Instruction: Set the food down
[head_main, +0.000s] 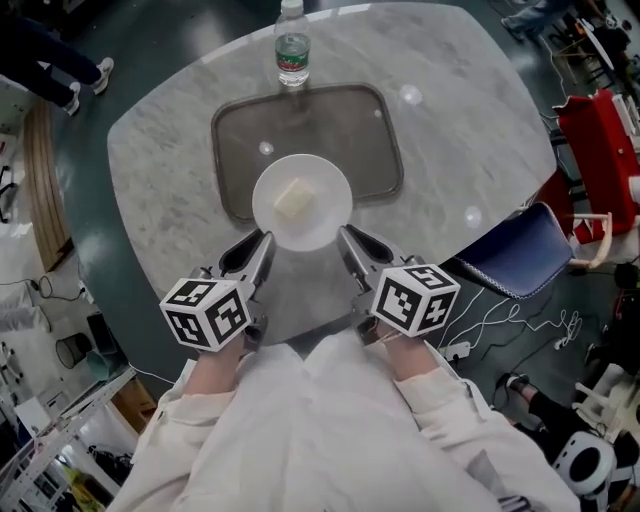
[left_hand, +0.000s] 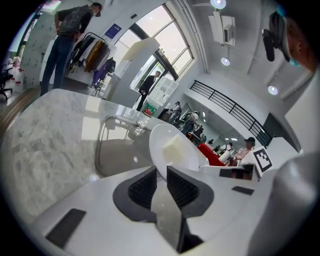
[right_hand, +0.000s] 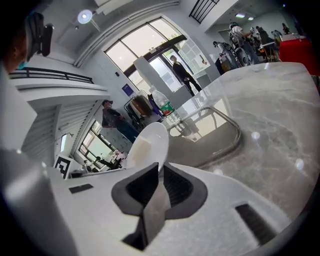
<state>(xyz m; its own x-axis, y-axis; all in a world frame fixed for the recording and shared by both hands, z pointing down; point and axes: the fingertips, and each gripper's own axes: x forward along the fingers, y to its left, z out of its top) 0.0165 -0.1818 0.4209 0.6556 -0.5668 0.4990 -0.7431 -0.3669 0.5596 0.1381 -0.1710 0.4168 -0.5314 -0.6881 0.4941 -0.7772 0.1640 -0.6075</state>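
A white plate (head_main: 302, 201) carries a pale block of food (head_main: 291, 199) and is held over the near rim of a dark tray (head_main: 306, 142). My left gripper (head_main: 262, 240) is shut on the plate's left rim, and my right gripper (head_main: 345, 237) is shut on its right rim. In the left gripper view the plate (left_hand: 172, 148) rises edge-on out of the jaws with the food (left_hand: 173, 147) on it. The right gripper view shows the plate (right_hand: 149, 145) pinched the same way, the food (right_hand: 139, 149) on its left face.
A clear water bottle (head_main: 292, 45) with a green label stands at the tray's far edge on the round marble table (head_main: 150, 170). A blue chair (head_main: 520, 250) sits at the table's right, and cables lie on the floor beside it.
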